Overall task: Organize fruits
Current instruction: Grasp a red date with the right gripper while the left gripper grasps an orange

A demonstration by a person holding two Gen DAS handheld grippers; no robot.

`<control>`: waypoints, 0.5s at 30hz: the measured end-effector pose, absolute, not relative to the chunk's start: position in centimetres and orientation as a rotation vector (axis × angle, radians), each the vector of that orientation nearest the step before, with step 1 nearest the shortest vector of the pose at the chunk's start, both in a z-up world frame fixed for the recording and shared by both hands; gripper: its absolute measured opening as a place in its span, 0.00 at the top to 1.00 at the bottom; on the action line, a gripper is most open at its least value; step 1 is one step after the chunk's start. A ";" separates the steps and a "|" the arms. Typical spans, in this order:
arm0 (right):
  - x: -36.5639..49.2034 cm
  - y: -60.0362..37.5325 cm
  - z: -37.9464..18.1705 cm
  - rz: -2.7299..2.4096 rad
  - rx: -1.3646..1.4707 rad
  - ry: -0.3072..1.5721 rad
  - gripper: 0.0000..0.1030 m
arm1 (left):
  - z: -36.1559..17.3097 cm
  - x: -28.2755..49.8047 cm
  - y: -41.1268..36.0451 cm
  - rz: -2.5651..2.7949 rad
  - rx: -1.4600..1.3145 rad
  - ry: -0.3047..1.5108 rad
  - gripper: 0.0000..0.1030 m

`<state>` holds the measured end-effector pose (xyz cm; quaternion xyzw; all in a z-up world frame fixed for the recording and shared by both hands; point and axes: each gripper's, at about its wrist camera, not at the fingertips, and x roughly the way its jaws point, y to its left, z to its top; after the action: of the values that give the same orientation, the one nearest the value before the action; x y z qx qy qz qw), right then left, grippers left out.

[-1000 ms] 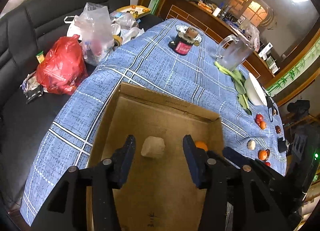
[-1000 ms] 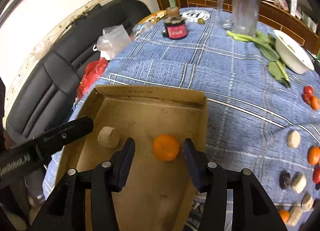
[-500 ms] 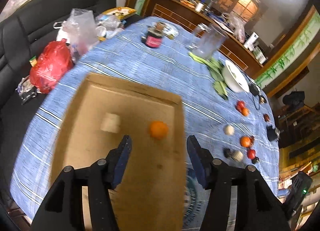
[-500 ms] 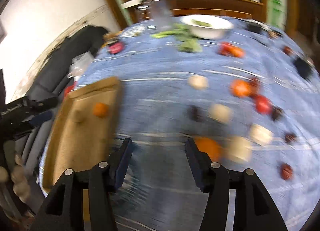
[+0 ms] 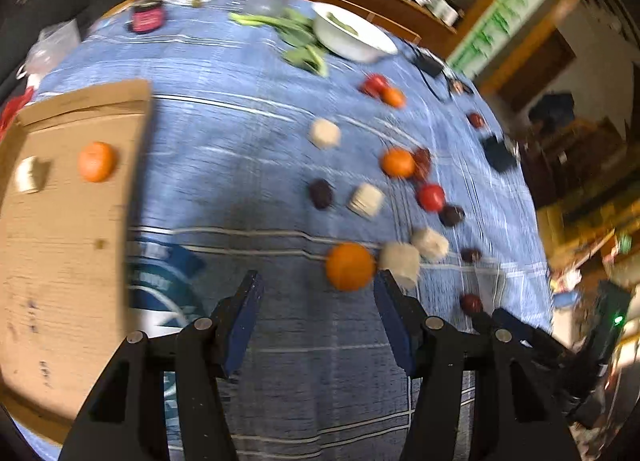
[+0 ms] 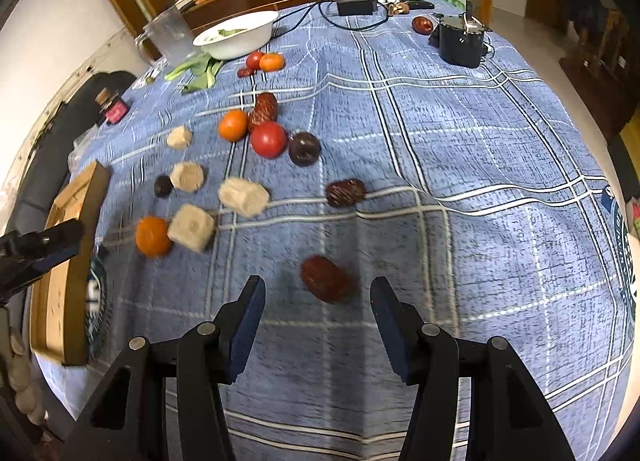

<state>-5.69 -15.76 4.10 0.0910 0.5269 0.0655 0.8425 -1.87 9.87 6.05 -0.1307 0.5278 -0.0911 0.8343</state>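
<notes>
STEP: pick next fruit | RIGHT: your right gripper (image 6: 316, 311) stood wide open, empty, the red date (image 6: 327, 278) between its fingers | LEFT: your left gripper (image 5: 318, 315) gaped empty near the orange (image 5: 350, 266) | ADVICE: you needed to lower, centre, close gently | GOAL: cardboard tray (image 5: 60, 261).

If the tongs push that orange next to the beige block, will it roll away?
Probably yes. The orange looks round and smooth, so a nudge from the open left tongs would likely roll it across the flat tablecloth. The beige block right beside it might stop it on that side.
</notes>
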 end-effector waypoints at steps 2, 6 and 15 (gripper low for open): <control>-5.8 -15.8 3.8 0.157 0.161 1.115 0.43 | 5.4 -1.8 8.8 -0.193 -0.245 1.119 0.45; -5.9 -15.5 3.5 0.206 0.109 1.109 0.43 | 4.2 -1.2 7.5 -0.207 -0.183 1.101 0.46; -4.5 -14.1 2.5 0.270 0.028 1.123 0.43 | 2.2 0.8 6.6 -0.258 -0.129 1.120 0.46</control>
<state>-4.48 -14.10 2.47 0.0134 0.5306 0.1278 0.8378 0.75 6.64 2.17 -0.0611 0.5292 -0.1220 0.8374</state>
